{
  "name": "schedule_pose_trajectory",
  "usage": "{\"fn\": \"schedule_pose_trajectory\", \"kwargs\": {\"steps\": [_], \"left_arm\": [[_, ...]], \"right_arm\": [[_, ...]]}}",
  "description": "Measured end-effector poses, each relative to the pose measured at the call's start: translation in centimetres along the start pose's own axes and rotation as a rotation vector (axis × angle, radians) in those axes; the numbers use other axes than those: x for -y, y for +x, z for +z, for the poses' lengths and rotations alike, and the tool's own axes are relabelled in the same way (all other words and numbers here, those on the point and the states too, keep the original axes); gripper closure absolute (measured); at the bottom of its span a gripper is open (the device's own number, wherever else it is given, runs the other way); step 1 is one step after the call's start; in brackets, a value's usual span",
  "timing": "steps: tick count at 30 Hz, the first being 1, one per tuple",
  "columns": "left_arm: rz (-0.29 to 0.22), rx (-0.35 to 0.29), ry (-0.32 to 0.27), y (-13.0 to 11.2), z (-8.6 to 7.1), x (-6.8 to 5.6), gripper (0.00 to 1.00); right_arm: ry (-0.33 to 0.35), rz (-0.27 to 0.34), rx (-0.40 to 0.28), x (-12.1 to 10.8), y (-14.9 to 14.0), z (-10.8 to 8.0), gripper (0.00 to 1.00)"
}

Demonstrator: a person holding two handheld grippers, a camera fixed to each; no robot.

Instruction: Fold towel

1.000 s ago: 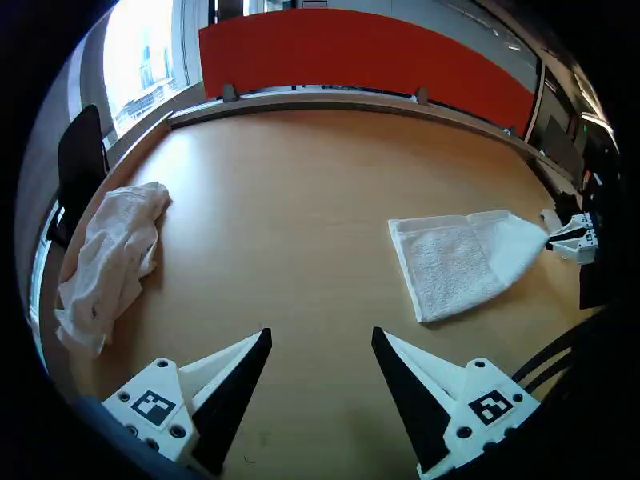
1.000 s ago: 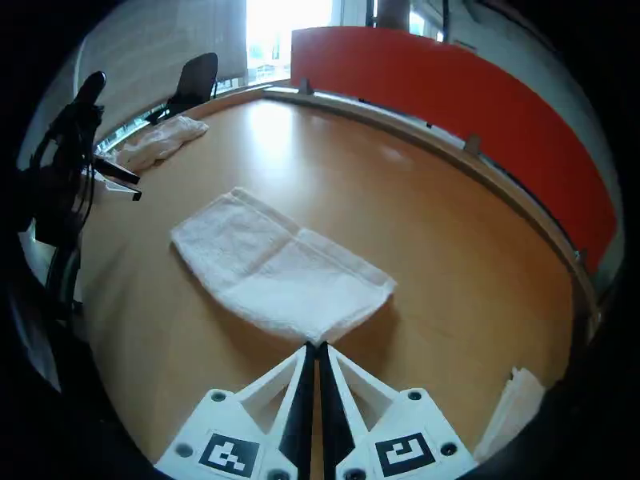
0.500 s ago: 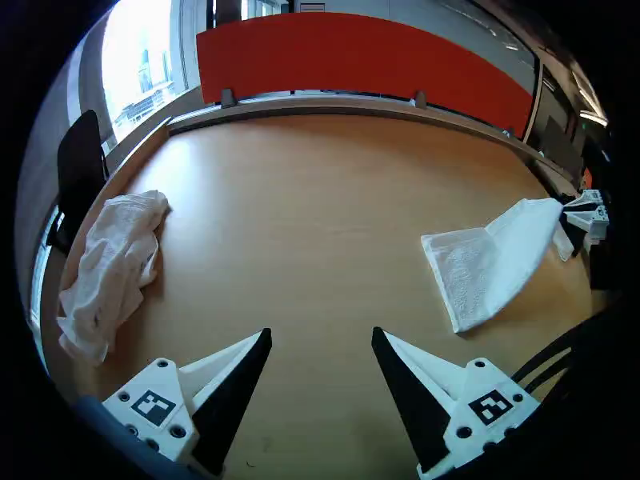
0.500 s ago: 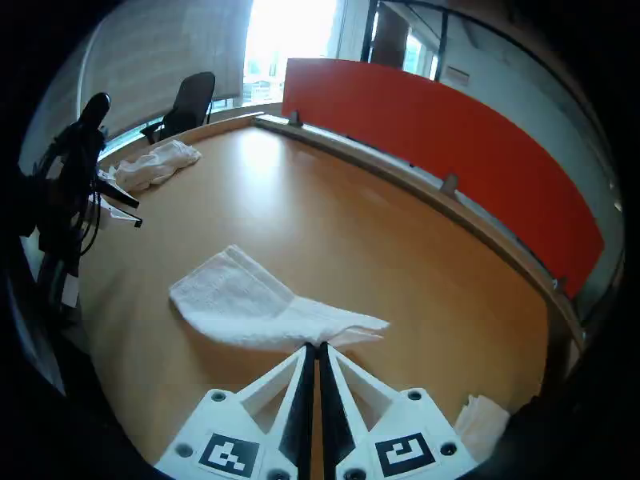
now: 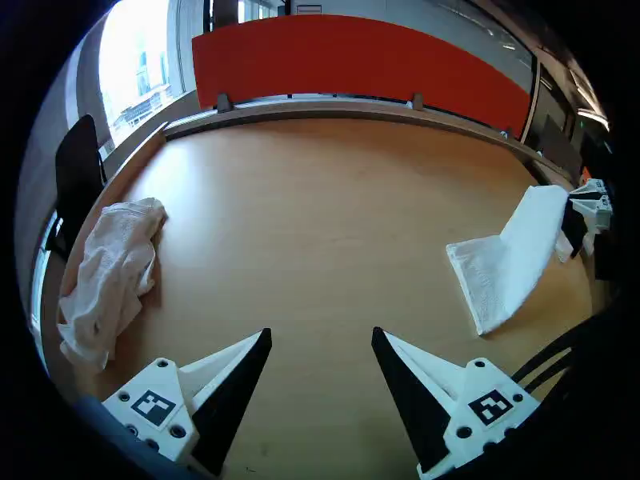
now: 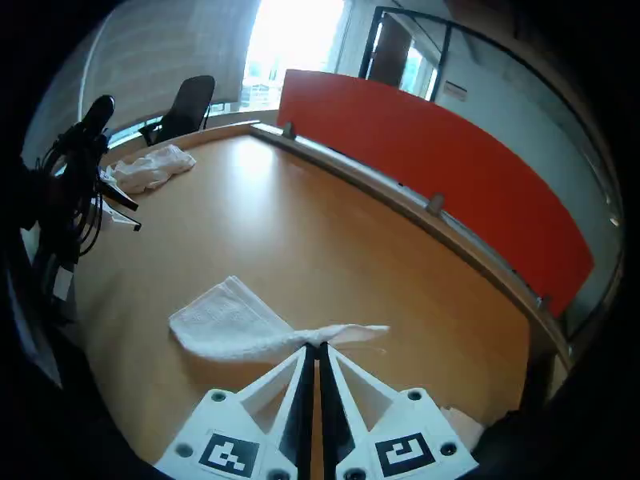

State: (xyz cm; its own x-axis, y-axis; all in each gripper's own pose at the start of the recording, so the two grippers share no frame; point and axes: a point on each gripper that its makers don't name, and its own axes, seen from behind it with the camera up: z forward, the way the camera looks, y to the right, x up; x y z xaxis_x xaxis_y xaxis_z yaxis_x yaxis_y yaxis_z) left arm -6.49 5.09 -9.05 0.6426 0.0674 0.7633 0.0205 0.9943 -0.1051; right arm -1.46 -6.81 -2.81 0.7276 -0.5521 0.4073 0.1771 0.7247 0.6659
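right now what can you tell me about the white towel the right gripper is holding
The white towel is terry cloth, looped and soft-looking, and it looks doubled over. One corner is pinched between the shut fingers of the right gripper and raised off the surface, so the cloth slopes down from there. Its far end lies flat on the wooden table. In the left gripper view it hangs as a slanted sheet, high at the gripper and low at the table. Nothing else touches it.
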Motion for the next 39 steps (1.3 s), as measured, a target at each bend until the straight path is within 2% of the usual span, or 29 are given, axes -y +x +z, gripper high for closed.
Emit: {"fn": "schedule_pose_trajectory", "kwargs": {"steps": [8,17,30,39], "left_arm": [[-0.001,0.002,-0.002,-0.1,0.0,-0.2,0.07],[-0.005,-0.004,-0.003,0.0,-0.3,-0.2,0.07],[-0.012,-0.010,-0.007,0.2,-0.7,-0.3,0.07],[-0.021,-0.014,-0.004,0.1,-1.0,0.1,0.07]], "right_arm": [[0.005,-0.005,0.004,0.1,-0.3,0.0,0.96],[0.033,-0.022,-0.002,1.5,0.2,0.3,0.96],[0.121,-0.055,0.014,6.2,0.0,2.3,0.96],[0.174,-0.066,0.025,8.9,0.0,3.9,0.96]]}}
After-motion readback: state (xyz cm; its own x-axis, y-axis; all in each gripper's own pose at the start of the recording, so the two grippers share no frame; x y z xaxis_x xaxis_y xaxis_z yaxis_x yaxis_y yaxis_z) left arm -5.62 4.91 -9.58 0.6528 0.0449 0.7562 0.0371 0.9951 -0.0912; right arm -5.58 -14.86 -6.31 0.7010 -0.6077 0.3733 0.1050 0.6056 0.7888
